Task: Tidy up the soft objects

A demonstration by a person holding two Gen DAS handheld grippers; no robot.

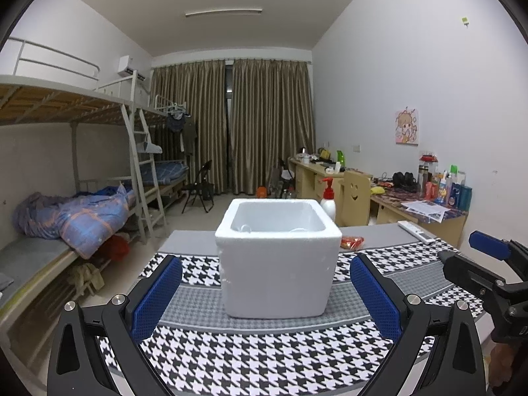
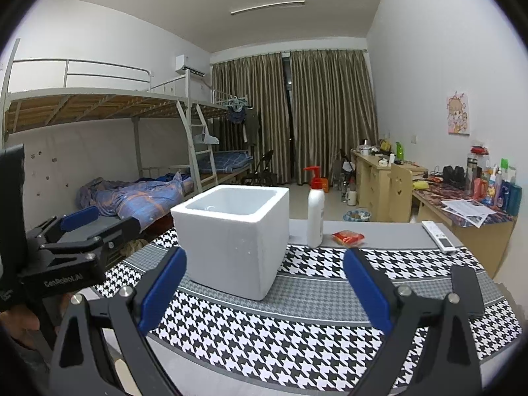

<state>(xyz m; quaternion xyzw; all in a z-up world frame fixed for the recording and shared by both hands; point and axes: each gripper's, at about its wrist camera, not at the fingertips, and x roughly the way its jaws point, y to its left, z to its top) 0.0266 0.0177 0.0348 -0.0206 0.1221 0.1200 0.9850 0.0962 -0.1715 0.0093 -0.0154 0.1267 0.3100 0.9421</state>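
A white foam box [image 1: 277,257] stands open-topped on a houndstooth mat [image 1: 264,356], straight ahead of my left gripper [image 1: 265,293], whose blue pads are spread wide and empty. Something white lies inside the box, mostly hidden by its wall. In the right wrist view the same foam box [image 2: 231,237] sits ahead and to the left of my right gripper [image 2: 264,290], also open with nothing between its fingers. A small red packet [image 2: 348,237] lies on the table behind the mat. Each gripper shows at the edge of the other's view.
A white pump bottle with a red top [image 2: 315,211] stands right of the box, and a white remote [image 2: 439,236] lies at the table's far right. Bunk beds [image 1: 76,211] fill the left of the room, cluttered desks [image 2: 462,204] the right.
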